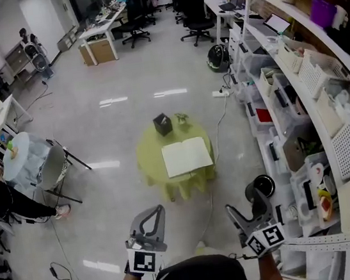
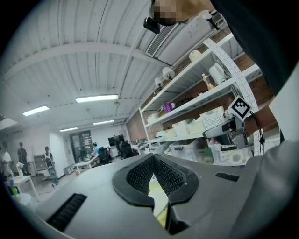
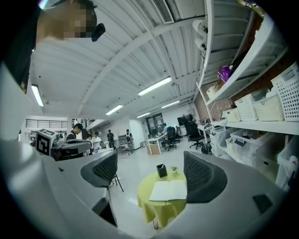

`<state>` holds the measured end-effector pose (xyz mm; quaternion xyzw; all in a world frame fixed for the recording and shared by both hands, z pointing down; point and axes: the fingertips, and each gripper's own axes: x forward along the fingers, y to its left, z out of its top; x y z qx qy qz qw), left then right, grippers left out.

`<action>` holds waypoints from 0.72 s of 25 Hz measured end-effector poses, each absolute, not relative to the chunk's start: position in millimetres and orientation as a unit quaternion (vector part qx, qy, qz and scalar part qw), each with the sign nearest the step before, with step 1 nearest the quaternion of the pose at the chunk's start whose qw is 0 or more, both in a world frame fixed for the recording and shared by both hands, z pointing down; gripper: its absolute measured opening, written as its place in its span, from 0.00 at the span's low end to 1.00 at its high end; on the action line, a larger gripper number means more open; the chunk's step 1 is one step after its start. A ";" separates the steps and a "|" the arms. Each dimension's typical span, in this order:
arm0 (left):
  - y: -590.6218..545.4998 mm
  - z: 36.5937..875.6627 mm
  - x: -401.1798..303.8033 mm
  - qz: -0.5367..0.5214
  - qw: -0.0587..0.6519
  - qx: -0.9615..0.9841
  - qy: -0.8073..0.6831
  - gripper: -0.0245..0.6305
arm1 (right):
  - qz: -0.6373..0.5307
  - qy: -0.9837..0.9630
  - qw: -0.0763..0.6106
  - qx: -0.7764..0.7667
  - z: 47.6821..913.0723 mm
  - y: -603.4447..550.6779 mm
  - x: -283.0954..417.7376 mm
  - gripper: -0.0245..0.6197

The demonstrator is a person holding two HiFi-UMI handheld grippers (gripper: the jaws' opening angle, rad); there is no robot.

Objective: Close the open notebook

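Okay, my left tongs point(image 1: 150, 212) are pinched tip to tip on nothing, and my right tongs point(image 1: 246, 209) are spread wide and empty. Both hang close to me because the open notebook point(image 1: 187, 156) lies well ahead of them, flat on the round table point(image 1: 157, 171). A black box point(image 1: 162, 124) sits beyond its far edge. Shelving point(image 1: 326, 115) crowds my right tongs' outer side, so I reckon the left has more room.
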<state>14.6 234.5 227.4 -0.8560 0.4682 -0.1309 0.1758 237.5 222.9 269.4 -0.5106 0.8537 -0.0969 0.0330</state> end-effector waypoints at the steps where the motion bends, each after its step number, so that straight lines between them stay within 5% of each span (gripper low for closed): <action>1: 231.7 227.8 17.4 -0.132 0.174 -0.856 0.468 0.06 | -0.097 0.854 0.031 -0.509 270.4 219.1 239.8 0.69; 18: 188.2 250.5 10.2 -0.114 0.121 -0.850 0.499 0.06 | -0.135 0.858 -0.018 -0.495 315.4 166.1 234.3 0.67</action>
